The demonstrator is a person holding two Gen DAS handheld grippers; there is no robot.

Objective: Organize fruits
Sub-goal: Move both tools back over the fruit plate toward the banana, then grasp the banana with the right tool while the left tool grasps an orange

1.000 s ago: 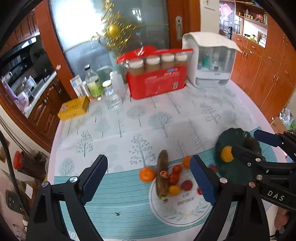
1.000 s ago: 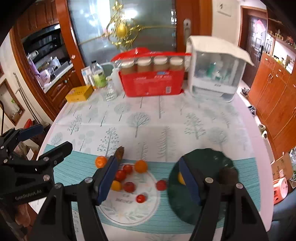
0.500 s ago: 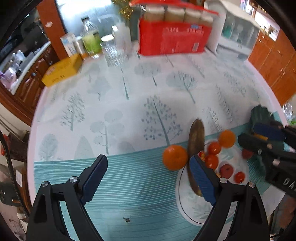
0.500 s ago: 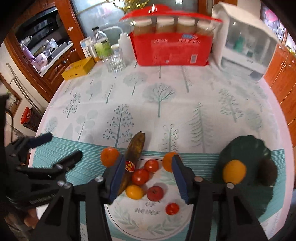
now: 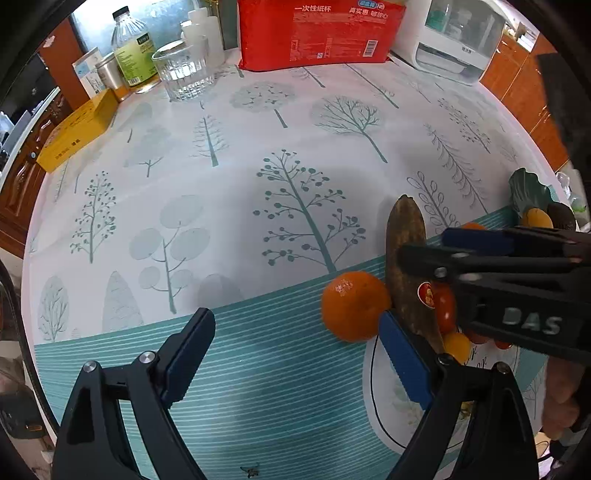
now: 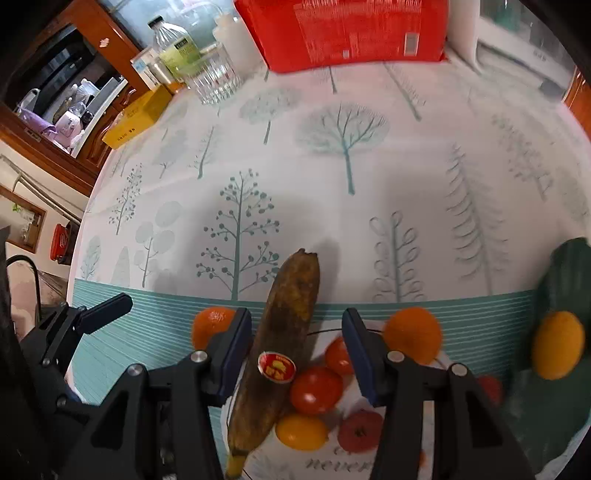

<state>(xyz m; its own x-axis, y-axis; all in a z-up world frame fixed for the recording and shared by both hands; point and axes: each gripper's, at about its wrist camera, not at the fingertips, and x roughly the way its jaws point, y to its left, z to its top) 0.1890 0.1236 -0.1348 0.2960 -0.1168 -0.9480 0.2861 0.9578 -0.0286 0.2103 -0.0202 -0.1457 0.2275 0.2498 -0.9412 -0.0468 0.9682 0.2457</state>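
Observation:
A brown overripe banana [image 6: 288,325] with a red sticker lies half on the white plate [image 6: 332,469], beside red cherry tomatoes [image 6: 316,389] and a yellow one [image 6: 301,430]. My right gripper [image 6: 295,347] straddles the banana from above. Its pads stand apart from the peel, so it is open. One mandarin [image 5: 352,306] rests on the cloth left of the plate, just past the right fingertip of my left gripper [image 5: 295,362], which is wide open and holds nothing. Another orange [image 6: 413,334] sits at the plate's far rim. A dark green leaf plate [image 6: 565,273] holds a yellow-orange fruit [image 6: 557,345].
At the back of the round table stand a red carton [image 5: 317,33], a drinking glass [image 5: 184,70], a bottle [image 5: 131,48], a yellow box [image 5: 77,129] and a white appliance [image 5: 458,40]. The table edge curves close on the left. A hand [image 5: 561,402] shows at the right.
Both grippers have come down toward the table and tipped steeply downward. The right jaws have narrowed and now flank the banana. The fruit has not moved.

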